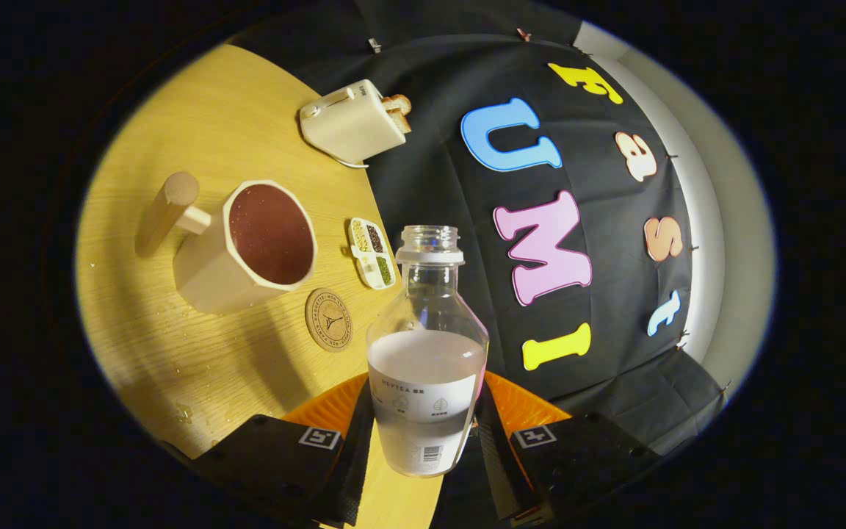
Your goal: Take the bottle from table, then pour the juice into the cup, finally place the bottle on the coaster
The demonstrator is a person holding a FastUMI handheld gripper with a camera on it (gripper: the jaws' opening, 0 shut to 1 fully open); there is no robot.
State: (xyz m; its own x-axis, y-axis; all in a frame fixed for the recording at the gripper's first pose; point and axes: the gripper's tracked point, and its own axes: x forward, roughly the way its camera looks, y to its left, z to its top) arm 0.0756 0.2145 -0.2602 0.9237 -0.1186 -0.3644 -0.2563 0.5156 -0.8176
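Observation:
A clear, uncapped bottle (pixel 427 353) with a white label stands between my two fingers, held by its lower body; my gripper (pixel 423 430) is shut on it. It looks about half full of pale liquid. Beyond the fingers to the left, a cream angular cup (pixel 250 246) with a wooden handle sits on the wooden table, its inside dark reddish-brown. A round cork coaster (pixel 328 319) lies on the table between the cup and the bottle, bare.
The view is tilted, with the wooden table (pixel 195 125) on the left. A cream toaster (pixel 353 121) with bread stands near the table's far edge. A small divided dish (pixel 372 253) of seeds lies just past the coaster. Droplets speckle the table near the cup.

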